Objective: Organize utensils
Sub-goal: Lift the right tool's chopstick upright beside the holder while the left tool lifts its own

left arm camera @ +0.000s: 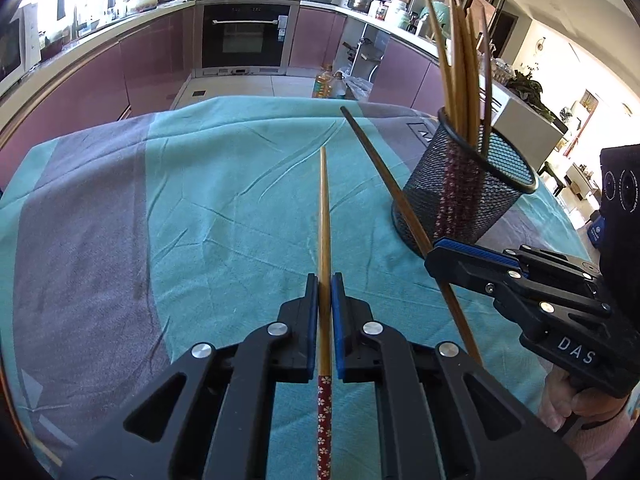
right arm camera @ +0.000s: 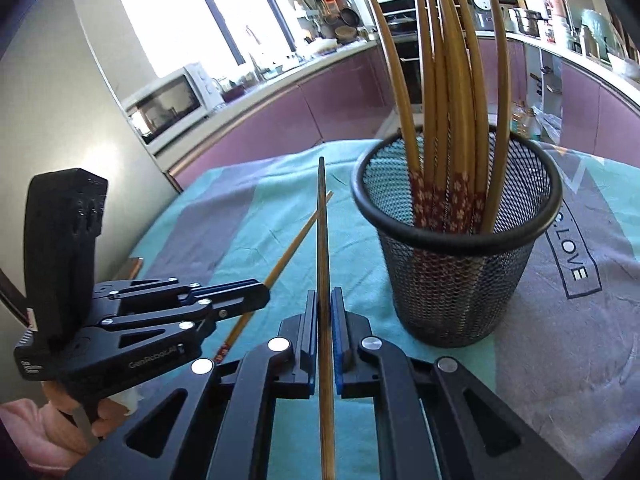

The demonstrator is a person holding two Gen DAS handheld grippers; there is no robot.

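Kitchen table under a teal-grey cloth (left arm camera: 120, 208). Left gripper (left arm camera: 325, 280) clamps a flower-ended chopstick (left arm camera: 324, 220); right gripper (right arm camera: 325, 296) clamps a darker chopstick (right arm camera: 322, 220), both just beside the mesh holder (right arm camera: 460, 280). Best tip each upright over the holder's rim, patterned end down like the bundle (right arm camera: 448, 100) inside, then release.

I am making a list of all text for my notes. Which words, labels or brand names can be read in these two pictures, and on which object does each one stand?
"DAS" – on the body of the right gripper.
"GenRobot.AI" – on the body of the left gripper.
"LOVE", after cut-off letters – printed on the tablecloth.
Small white label on the left gripper's side: too small to read.
Appliance panels behind: unreadable.
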